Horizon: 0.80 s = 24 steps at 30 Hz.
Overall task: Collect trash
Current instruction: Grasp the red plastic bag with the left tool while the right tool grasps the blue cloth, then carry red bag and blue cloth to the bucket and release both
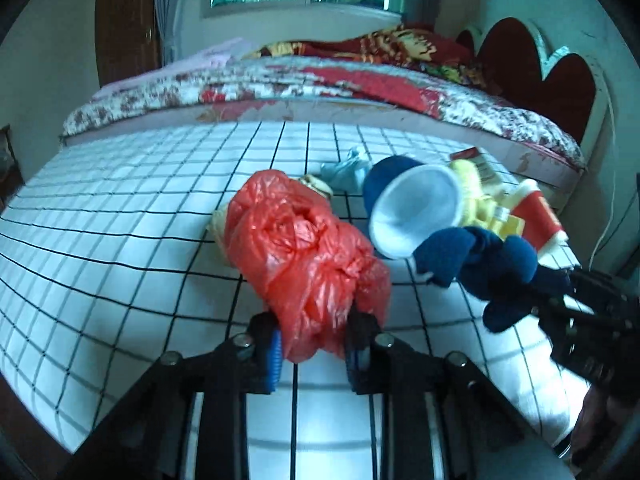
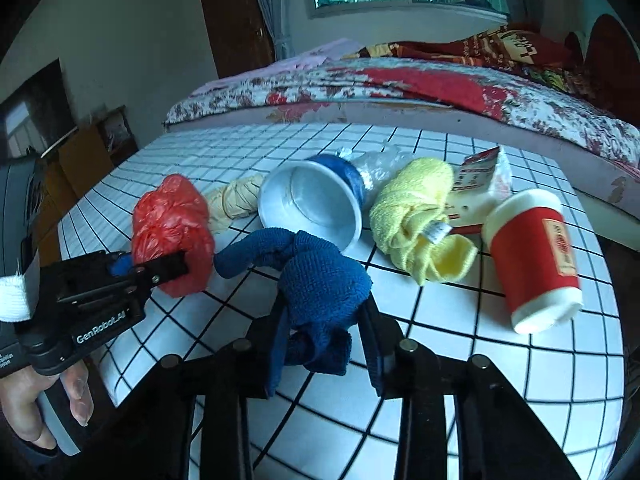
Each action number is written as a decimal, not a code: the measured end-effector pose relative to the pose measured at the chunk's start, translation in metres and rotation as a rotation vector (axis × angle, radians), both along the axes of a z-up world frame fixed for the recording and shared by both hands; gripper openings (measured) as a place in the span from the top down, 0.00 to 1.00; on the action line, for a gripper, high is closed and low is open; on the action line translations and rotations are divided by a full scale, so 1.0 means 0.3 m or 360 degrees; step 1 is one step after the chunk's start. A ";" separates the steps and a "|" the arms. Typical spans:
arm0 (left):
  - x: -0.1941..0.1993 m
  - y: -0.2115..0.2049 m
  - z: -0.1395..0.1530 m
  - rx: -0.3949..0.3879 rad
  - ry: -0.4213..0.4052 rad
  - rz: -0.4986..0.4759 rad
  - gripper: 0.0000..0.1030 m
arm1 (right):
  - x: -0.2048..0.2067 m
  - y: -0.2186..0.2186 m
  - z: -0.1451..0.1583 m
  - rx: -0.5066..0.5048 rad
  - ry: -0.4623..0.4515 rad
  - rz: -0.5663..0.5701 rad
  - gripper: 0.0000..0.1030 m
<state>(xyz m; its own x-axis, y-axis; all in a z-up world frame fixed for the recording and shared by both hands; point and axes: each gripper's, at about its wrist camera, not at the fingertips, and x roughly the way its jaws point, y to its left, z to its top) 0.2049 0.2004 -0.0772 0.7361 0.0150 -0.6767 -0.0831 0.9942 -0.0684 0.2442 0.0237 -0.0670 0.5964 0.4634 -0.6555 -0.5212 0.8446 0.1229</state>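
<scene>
Tongs (image 1: 314, 340) round red bag (image 1: 304, 252); blue cup (image 2: 316, 196) tipped, hollow.

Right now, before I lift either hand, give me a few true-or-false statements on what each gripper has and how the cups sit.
1. The left gripper is shut on the red plastic bag. True.
2. The right gripper is empty. False: its jaws clamp the blue towel.
3. The blue cup stands upright. False: it lies on its side, mouth toward the cameras.
4. The red cup has a white lid. True.
5. The yellow towel lies between the two cups. True.
</scene>
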 end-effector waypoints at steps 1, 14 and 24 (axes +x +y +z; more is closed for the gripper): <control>-0.018 -0.003 0.007 0.0006 -0.0012 -0.0008 0.76 | -0.023 -0.016 0.014 0.0006 -0.0025 -0.0015 0.66; -0.264 -0.253 0.130 0.0080 -0.0196 -0.0264 0.76 | -0.306 -0.286 0.160 0.0132 -0.0200 -0.0222 0.66; -0.378 -0.482 0.171 0.0094 -0.0256 -0.0493 0.76 | -0.495 -0.564 0.219 0.0140 -0.0294 -0.0445 0.65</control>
